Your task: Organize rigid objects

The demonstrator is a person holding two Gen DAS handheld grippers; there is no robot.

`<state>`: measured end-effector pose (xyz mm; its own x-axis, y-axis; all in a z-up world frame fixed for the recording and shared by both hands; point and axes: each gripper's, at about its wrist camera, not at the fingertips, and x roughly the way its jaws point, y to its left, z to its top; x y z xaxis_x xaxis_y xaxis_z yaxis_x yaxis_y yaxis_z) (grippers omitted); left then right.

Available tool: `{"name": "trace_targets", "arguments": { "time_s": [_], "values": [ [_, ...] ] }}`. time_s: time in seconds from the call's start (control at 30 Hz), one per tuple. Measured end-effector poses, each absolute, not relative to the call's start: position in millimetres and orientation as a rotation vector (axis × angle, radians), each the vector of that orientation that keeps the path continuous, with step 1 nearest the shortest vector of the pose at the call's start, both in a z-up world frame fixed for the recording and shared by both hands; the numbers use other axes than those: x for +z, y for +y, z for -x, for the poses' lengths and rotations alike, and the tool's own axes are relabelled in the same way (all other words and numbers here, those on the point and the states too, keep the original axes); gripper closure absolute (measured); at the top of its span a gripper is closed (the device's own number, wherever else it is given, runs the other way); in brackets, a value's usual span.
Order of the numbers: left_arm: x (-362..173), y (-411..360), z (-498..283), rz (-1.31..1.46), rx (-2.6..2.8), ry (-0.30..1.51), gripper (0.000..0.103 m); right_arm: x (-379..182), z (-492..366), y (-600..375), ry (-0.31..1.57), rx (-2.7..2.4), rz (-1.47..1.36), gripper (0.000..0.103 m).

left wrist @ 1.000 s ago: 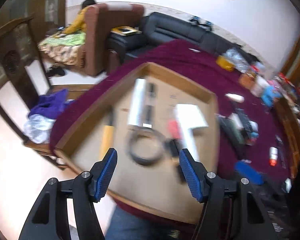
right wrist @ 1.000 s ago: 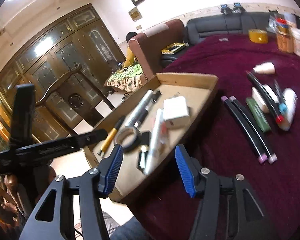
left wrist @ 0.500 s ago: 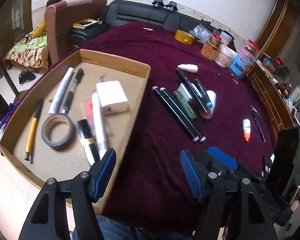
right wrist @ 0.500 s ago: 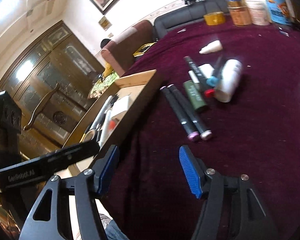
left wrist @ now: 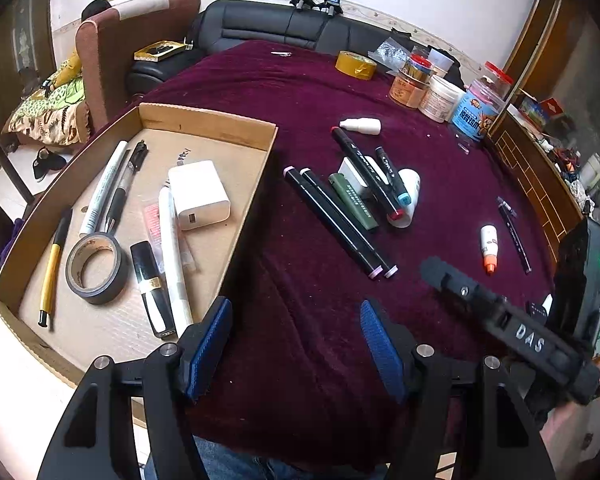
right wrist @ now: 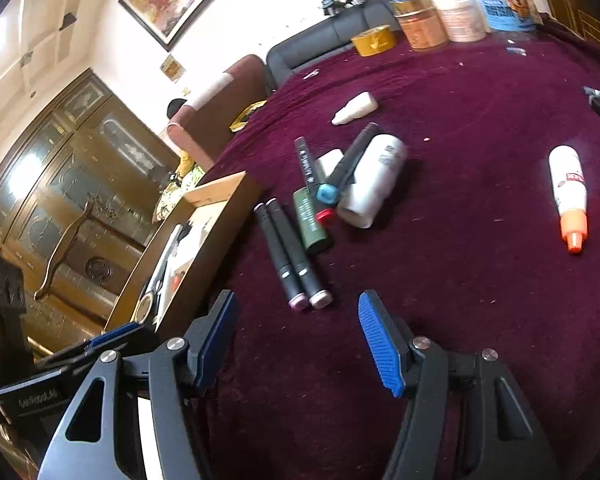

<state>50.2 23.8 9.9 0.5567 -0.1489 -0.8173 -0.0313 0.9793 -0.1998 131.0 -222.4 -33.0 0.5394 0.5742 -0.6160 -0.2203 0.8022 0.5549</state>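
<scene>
White "DAS" lettering marks the right gripper (left wrist: pixel 512 328); both it and the left gripper (left wrist: pixel 296 344), tilted downward, gape empty; markers (right wrist: pixel 296 256) lie ahead.

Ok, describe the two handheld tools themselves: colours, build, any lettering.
Both match: the left tool and the right tool each have black skeletal fingers with triangular cut-outs, silver pivot bolts and blue ribbed pads. The right tool's black body, seen from the left camera, bears white "DAS" lettering and a green light. The other body carries small, blurred lettering.

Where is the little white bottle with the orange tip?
The white bottle with the orange tip lies on the purple cloth, right of the markers, beside a thin black pen.
</scene>
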Motion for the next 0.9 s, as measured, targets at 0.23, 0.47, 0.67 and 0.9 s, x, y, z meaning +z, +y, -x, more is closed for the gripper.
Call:
{"name": "trace_targets", "arguments": {
  "time_s": [0.23, 0.47, 0.67, 0.9],
  "values": [
    [5, 27, -53, 0.208, -0.070, 0.996, 0.033, -26, -147, -227, 0.900, 0.444, -0.424, 0.041],
    [4, 28, -53, 0.214, -0.075, 1.003, 0.033, 0, -193, -227, 0.892, 0.406, -0.375, 0.041],
    [3, 30, -53, 0.215, -0.074, 1.002, 0.033, -20, -235, -241, 0.963, 0.324, -0.437, 0.044],
    [-1, 28, -63, 0.224, -0.081, 1.021, 0.033, -41, -243, -239, 1.002, 0.328, -0.448, 0.055]
  ]
}}
